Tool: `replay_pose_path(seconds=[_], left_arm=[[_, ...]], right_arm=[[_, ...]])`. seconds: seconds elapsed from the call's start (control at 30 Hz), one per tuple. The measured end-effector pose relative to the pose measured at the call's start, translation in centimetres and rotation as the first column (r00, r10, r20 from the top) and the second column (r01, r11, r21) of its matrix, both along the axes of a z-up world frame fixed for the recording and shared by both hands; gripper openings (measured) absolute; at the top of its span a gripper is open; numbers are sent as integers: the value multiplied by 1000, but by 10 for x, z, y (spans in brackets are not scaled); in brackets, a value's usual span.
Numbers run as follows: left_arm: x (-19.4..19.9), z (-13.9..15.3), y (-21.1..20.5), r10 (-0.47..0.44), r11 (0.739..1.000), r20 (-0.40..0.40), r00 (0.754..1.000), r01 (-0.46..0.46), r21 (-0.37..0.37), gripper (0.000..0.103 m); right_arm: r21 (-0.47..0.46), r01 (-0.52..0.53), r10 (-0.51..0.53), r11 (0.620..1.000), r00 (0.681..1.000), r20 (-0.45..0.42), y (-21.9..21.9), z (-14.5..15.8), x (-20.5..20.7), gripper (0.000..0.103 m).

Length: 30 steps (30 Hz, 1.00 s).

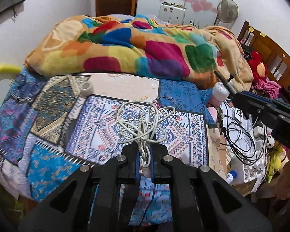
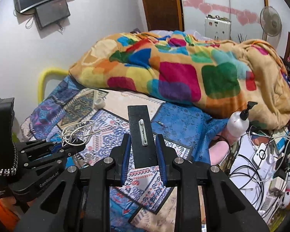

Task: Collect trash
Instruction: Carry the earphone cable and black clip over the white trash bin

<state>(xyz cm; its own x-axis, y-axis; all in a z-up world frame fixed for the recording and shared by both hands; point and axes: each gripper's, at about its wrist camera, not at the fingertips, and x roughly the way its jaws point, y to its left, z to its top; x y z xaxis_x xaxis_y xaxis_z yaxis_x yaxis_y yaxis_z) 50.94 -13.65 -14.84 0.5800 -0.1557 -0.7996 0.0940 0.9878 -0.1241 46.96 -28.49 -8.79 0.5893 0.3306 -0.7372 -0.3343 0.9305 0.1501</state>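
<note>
White cable (image 1: 145,119) is clamped as a tangled bundle in the left tongs (image 1: 144,154), loops spilling up and forward past the tips, apparently lifted clear of the bed (image 1: 48,154). Black strip (image 2: 142,135), flat and rectangular with a small white clip-like piece on its face, is gripped by its lower end between the blue pads (image 2: 125,154) of the right tongs (image 2: 143,152), jaws closed partway on its width; the strip sticks up and away from the camera. Exact nature of the strip cannot be told.

Judged step: carry-off of 2 picked items toward a bin; no bin is seen in either view. To do it well, both grips should be kept firm, the loose cable loops kept off the other tongs and off the black wires (image 1: 239,135) at the bed's right edge, and the strip kept from levering out of the pads.

Both tongs are pitched downward over the patterned bedspread, left tongs seen low at left in the right view. A tape roll (image 1: 86,87) is left on the bed further back, a pump bottle (image 2: 238,123) at right, the colourful blanket (image 1: 135,46) heaped behind.
</note>
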Motion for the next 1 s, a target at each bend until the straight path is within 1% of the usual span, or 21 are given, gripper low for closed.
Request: replay_pose_path(seconds=[0.33, 0.47, 0.63, 0.8, 1.0], left_arm=[[-72, 40, 41, 51, 999, 59, 997, -51, -2, 7], [-104, 53, 66, 82, 997, 87, 993, -82, 2, 7], [-142, 61, 100, 135, 990, 106, 985, -137, 12, 7], [-181, 65, 146, 224, 974, 111, 968, -226, 8, 7], [-225, 65, 199, 325, 945, 114, 939, -328, 2, 7]], right_arm=[[-2, -38, 38, 999, 998, 57, 29, 36, -56, 24], [16, -80, 79, 997, 995, 61, 50, 45, -77, 24], [24, -144, 142, 989, 987, 75, 86, 53, -102, 24], [18, -222, 219, 975, 971, 91, 124, 57, -125, 24], [20, -315, 312, 949, 945, 94, 172, 54, -151, 24]])
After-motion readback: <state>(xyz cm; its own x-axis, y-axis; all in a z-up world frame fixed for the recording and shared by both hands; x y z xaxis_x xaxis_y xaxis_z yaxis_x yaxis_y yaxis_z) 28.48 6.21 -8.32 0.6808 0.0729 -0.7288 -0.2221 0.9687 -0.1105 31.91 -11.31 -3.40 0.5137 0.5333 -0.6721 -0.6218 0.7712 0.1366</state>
